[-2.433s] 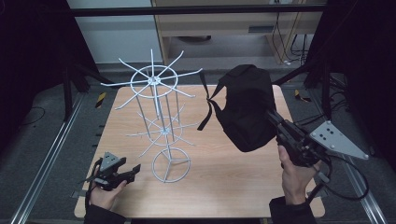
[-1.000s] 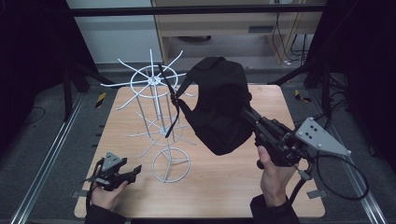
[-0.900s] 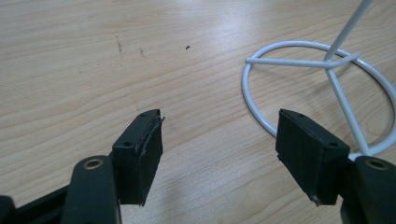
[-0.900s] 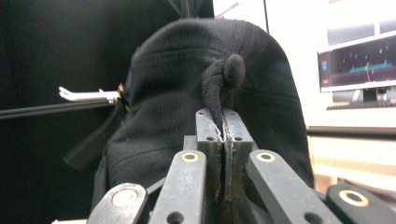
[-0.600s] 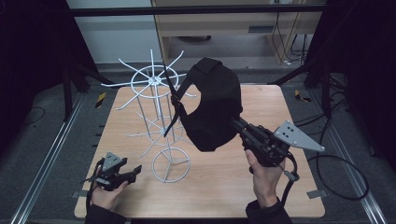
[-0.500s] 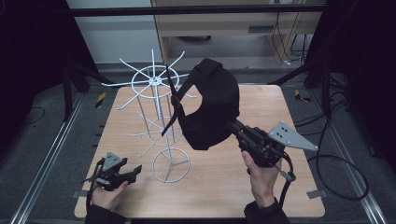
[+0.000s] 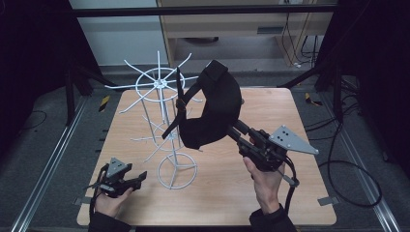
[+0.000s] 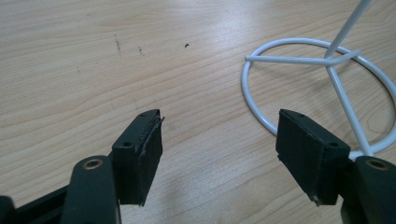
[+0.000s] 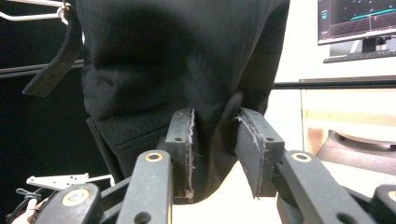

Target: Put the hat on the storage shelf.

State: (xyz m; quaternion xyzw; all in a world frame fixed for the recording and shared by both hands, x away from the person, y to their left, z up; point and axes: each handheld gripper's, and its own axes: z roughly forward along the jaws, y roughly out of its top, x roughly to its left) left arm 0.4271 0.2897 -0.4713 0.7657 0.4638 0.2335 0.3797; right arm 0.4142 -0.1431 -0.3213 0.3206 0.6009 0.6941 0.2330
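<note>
High view: a black bag goes up to the white rack

Near the person, the left gripper rests low on the wooden surface, just beside the round foot of the white wire rack. In the left gripper view its fingers stand wide open with nothing between them, only bare wood and the white ring of the rack's foot beyond.

A bit farther in, the right gripper is lifted off the surface and points up and to the left. Its fingers are pinched on a fold at the bottom of the black bag, with only a small gap left, filled by cloth. So the bag hangs in the air, held from below, close against the right side of the rack.

Farther still, the bag's strap sticks up next to the rack's top ring of hooks. In the right gripper view the strap sits right by a white hook tip; I cannot tell if it is over the hook yet.

To do this step well, I think the right hand should keep a firm pinch and move slowly, so the strap loop slides over one hook tip. The rack looks light and could tip, so push gently. The free left gripper could hold the foot steady. Let go only when the strap carries the bag.
</note>
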